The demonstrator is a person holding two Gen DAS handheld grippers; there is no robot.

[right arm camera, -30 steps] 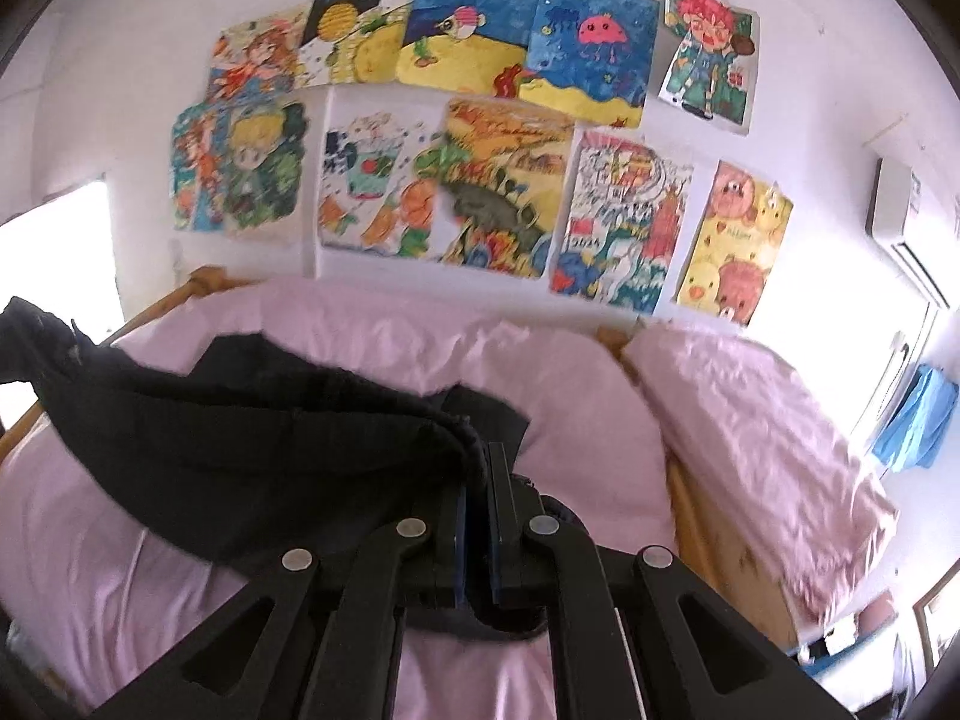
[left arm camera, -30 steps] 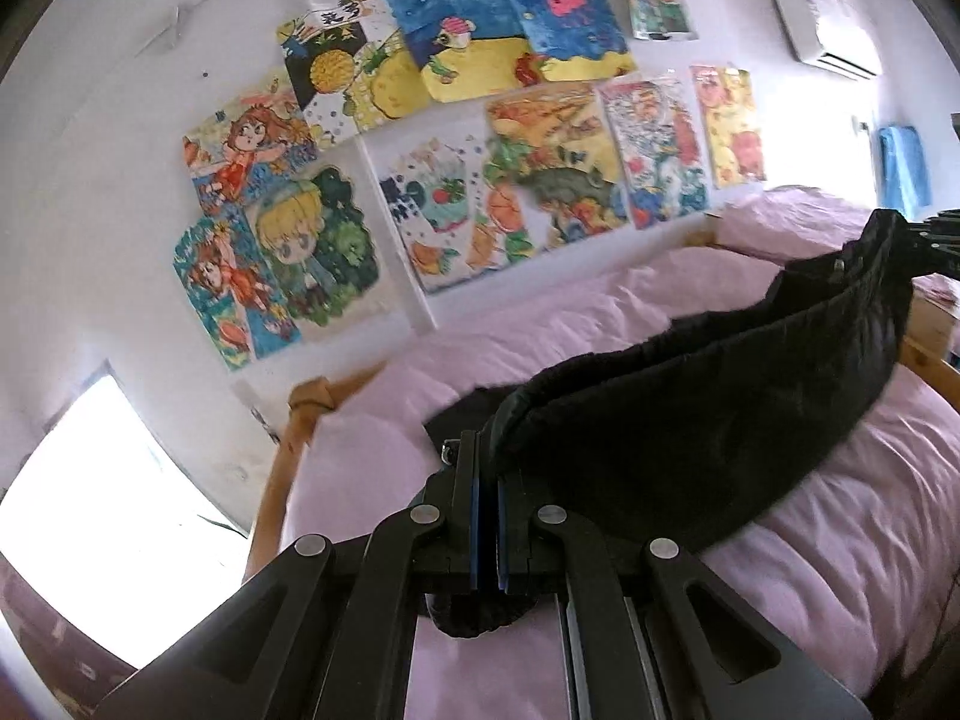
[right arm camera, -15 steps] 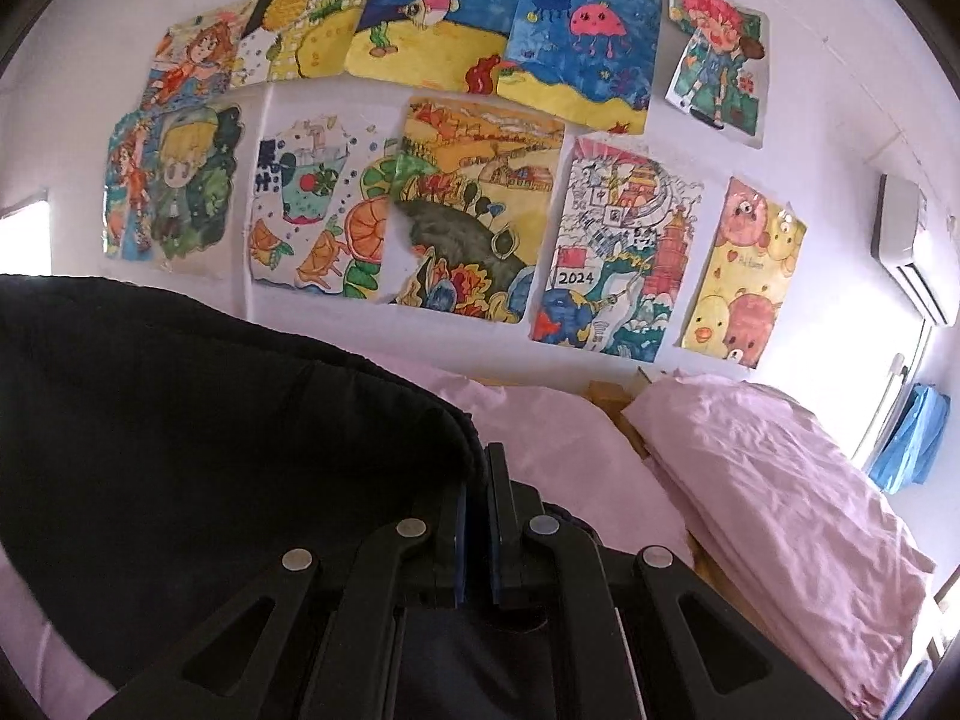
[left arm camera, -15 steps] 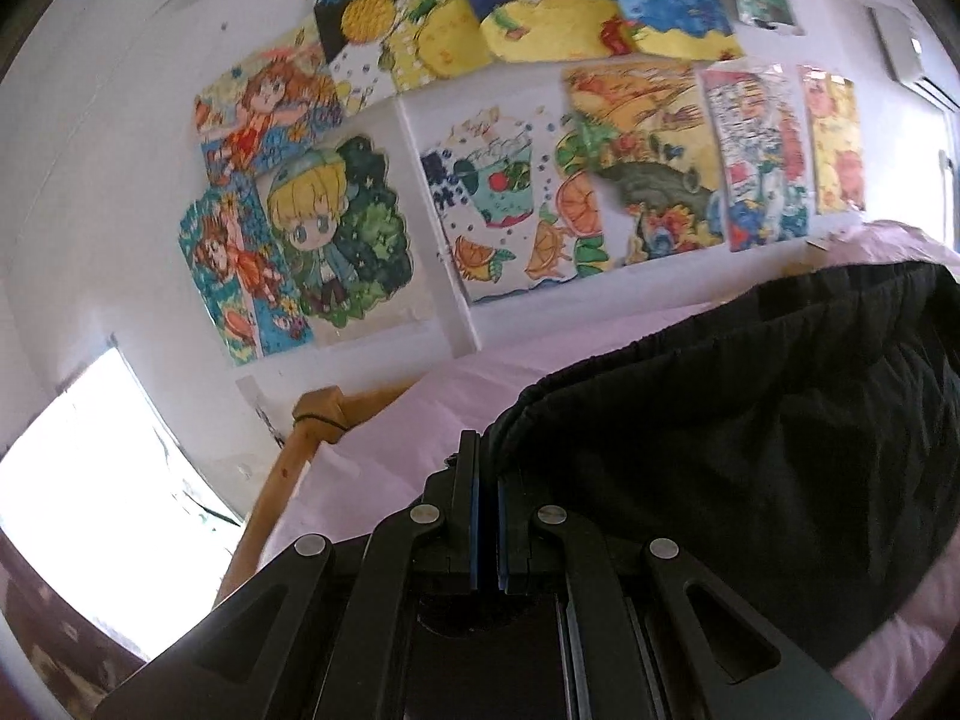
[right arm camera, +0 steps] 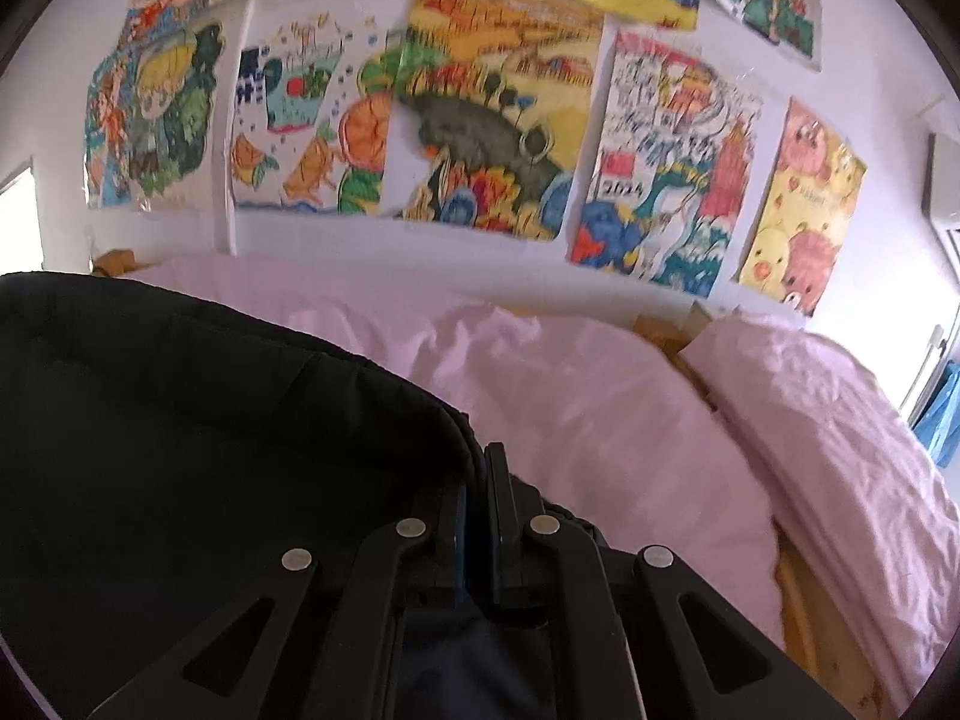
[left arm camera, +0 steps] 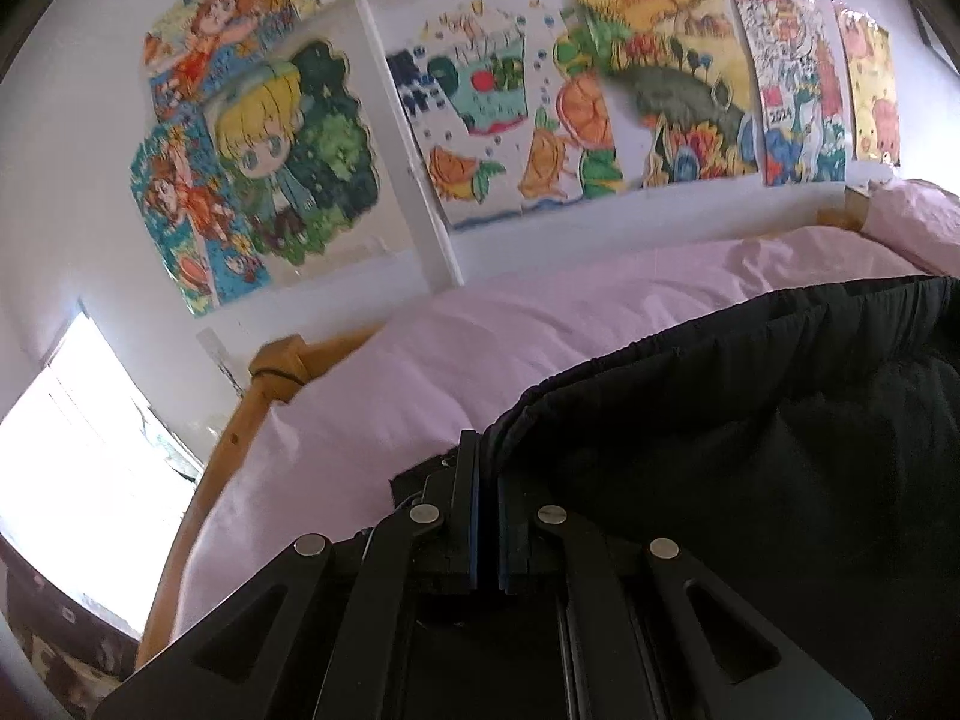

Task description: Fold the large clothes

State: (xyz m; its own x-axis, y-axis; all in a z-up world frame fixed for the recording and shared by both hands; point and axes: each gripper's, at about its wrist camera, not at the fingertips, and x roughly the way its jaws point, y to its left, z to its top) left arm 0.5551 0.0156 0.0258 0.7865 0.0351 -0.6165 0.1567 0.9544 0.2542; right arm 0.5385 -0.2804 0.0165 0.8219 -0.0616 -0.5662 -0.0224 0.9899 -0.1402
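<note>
Black garment (left arm camera: 750, 468) big, soft, puffy, stretched above the pink bed (left arm camera: 480, 348), your left gripper (left arm camera: 487, 468) and right gripper (right arm camera: 477, 480) each pinching its stitched edge.

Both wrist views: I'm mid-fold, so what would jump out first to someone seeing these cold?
The wall of bright children's drawings above the bed grabs the eye first. Next comes the big black garment stretched between the left tongs and the right tongs, each clamped on an end of its gathered edge. Under it lies the pale pink bedding, with a bright window at the far left.
</note>
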